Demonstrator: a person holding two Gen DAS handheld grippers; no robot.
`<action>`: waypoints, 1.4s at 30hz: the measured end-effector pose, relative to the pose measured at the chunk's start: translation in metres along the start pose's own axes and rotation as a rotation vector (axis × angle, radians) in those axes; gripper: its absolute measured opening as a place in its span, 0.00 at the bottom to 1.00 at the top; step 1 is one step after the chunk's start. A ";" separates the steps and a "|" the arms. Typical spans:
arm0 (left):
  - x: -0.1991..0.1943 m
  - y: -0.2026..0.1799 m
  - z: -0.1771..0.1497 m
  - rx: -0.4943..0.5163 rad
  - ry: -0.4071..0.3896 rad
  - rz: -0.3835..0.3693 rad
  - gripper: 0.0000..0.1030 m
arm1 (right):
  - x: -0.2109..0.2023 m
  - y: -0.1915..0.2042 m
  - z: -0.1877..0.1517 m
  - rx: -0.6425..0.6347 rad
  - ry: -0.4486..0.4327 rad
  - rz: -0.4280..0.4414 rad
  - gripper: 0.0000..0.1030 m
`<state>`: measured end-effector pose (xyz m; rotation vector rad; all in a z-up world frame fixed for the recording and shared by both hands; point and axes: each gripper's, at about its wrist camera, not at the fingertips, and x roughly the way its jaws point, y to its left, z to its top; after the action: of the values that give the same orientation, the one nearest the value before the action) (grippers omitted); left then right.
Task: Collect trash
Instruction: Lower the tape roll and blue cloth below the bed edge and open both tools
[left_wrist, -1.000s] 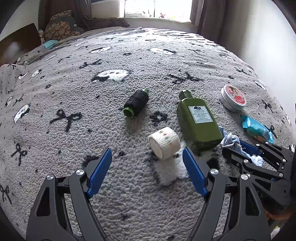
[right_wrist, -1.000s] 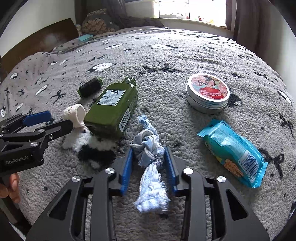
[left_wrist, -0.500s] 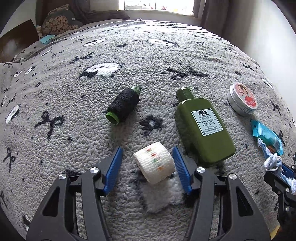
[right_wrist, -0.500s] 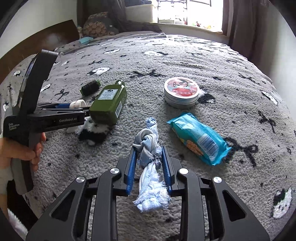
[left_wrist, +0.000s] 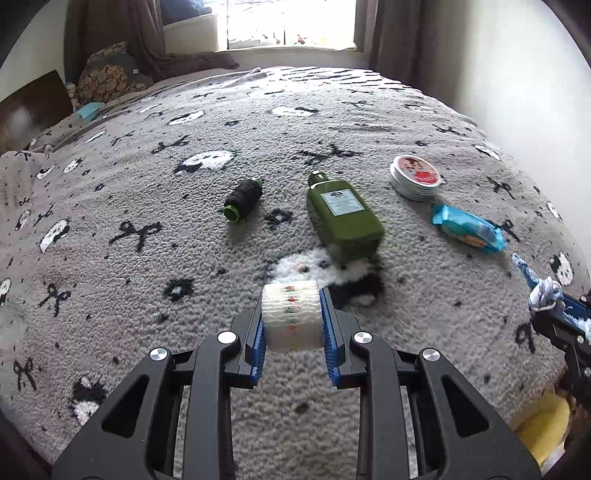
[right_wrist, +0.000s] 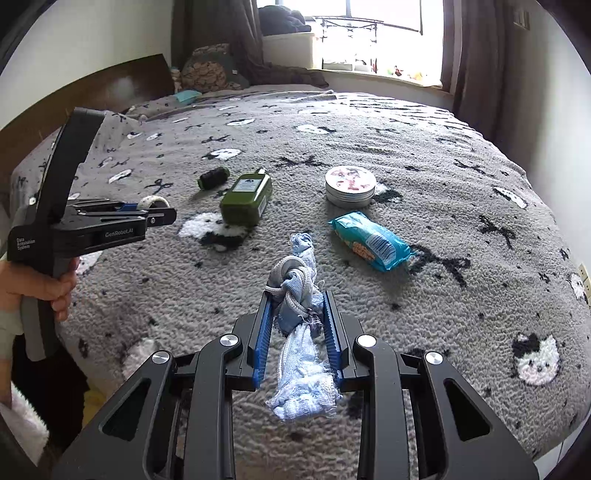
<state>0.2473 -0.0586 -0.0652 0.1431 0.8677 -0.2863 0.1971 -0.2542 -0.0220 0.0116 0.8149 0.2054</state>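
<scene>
My left gripper (left_wrist: 291, 317) is shut on a white bandage roll (left_wrist: 291, 314) with small coloured marks and holds it above the grey bedspread (left_wrist: 147, 177). The roll also shows in the right wrist view (right_wrist: 153, 201). My right gripper (right_wrist: 297, 321) is shut on a knotted pale blue rag (right_wrist: 295, 332) and holds it above the bed; the rag shows at the right edge of the left wrist view (left_wrist: 543, 291). On the bed lie a blue snack wrapper (left_wrist: 467, 229), a green bottle (left_wrist: 343, 218), a black thread spool (left_wrist: 243, 199) and a round tin (left_wrist: 415, 177).
The bedspread has black bows and white cat faces. Pillows (left_wrist: 107, 77) lie at the far left by a wooden headboard (right_wrist: 92, 92). A window (left_wrist: 291, 22) and curtains are behind the bed. Something yellow (left_wrist: 543, 424) sits below the bed's right edge.
My left gripper closed on the bandage roll and lifted it off the bedspread. My right gripper kept hold of the rag and rose, pulling back from the bed.
</scene>
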 end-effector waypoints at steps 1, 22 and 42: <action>-0.009 -0.004 -0.006 0.015 -0.014 -0.006 0.24 | -0.007 0.002 -0.003 -0.001 -0.009 0.009 0.27; -0.138 -0.070 -0.151 0.209 -0.170 -0.150 0.23 | -0.111 0.024 -0.100 0.009 -0.139 0.121 0.27; -0.089 -0.079 -0.249 0.149 0.062 -0.197 0.23 | -0.069 0.036 -0.183 0.120 0.064 0.177 0.27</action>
<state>-0.0132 -0.0570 -0.1569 0.2067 0.9234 -0.5334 0.0122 -0.2444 -0.0950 0.1911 0.8901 0.3250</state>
